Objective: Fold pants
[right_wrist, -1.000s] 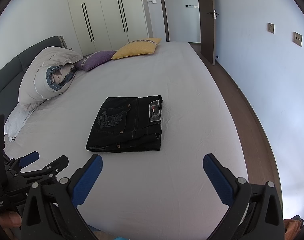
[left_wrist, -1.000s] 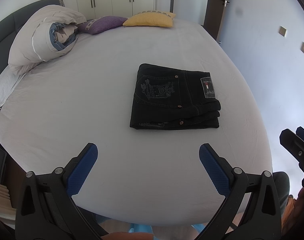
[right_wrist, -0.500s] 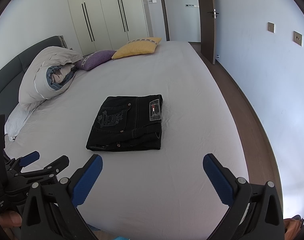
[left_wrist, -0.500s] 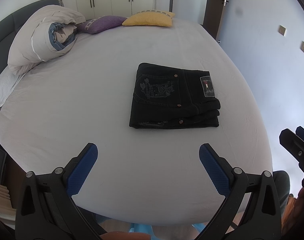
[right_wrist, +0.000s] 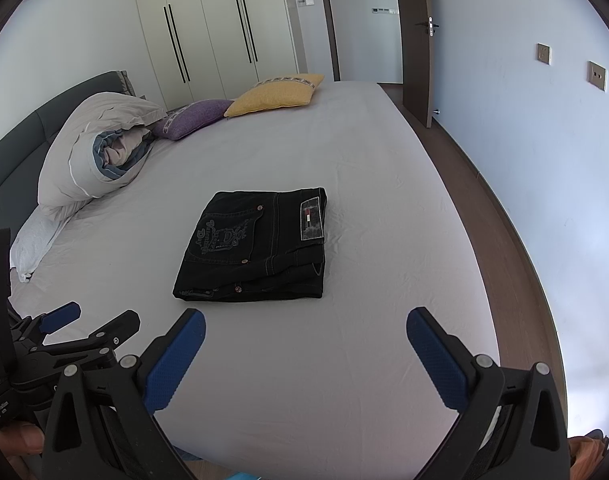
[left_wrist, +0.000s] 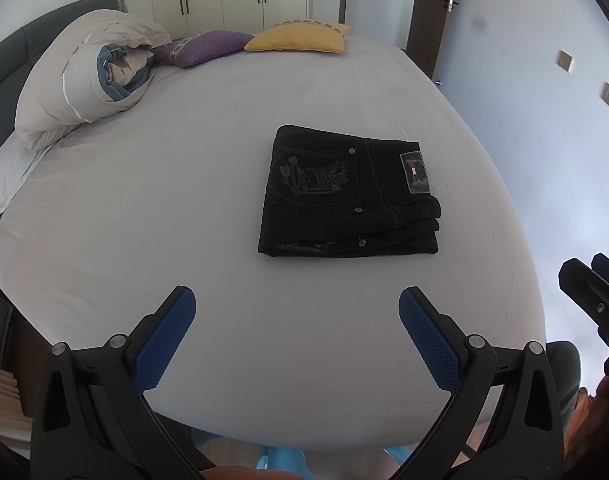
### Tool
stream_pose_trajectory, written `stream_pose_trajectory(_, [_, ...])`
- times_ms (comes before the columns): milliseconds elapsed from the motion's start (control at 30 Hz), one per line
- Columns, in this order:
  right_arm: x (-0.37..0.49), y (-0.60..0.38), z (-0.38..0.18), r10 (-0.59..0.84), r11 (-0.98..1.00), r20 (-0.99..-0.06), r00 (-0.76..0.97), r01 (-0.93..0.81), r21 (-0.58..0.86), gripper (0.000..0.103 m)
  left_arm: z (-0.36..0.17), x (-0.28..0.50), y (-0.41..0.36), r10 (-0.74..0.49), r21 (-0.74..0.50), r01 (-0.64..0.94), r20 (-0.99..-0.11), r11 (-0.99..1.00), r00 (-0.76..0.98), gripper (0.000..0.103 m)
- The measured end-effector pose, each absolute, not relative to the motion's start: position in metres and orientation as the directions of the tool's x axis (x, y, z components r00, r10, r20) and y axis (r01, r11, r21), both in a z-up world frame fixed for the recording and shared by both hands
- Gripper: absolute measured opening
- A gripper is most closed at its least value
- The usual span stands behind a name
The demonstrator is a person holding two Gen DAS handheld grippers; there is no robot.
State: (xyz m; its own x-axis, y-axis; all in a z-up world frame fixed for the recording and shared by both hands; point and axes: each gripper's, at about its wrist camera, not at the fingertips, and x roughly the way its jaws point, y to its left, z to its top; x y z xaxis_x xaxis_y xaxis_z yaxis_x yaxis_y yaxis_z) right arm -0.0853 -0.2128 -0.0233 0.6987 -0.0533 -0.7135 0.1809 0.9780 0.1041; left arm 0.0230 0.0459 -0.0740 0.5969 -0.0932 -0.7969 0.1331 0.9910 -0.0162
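Observation:
Black jeans (left_wrist: 350, 196) lie folded into a compact rectangle on the white bed sheet (left_wrist: 184, 200), back pocket and waist label facing up. They also show in the right wrist view (right_wrist: 256, 246). My left gripper (left_wrist: 296, 308) is open and empty, held above the near edge of the bed, short of the jeans. My right gripper (right_wrist: 304, 328) is open and empty, also near the bed's front edge, below the jeans. The left gripper shows at the lower left of the right wrist view (right_wrist: 76, 324).
A rolled duvet (left_wrist: 92, 84), a purple pillow (left_wrist: 208, 46) and a yellow pillow (left_wrist: 300, 38) lie at the head of the bed. A wall (right_wrist: 544, 160) and brown floor strip (right_wrist: 500, 216) run along the right side. Wardrobes (right_wrist: 224, 32) stand behind.

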Motion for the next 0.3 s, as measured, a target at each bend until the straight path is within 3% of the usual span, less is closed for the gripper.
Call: stream_pose_trajectory(300, [-0.0864, -0.2117, -0.0247, -0.052, 0.978, -0.715, 0.697, 0.181, 0.105, 0.103, -0.0735, 0.0217, 0.0489, -0.089, -0.012, 0.13, -0.79, 0.991, 0.607, 0.103])
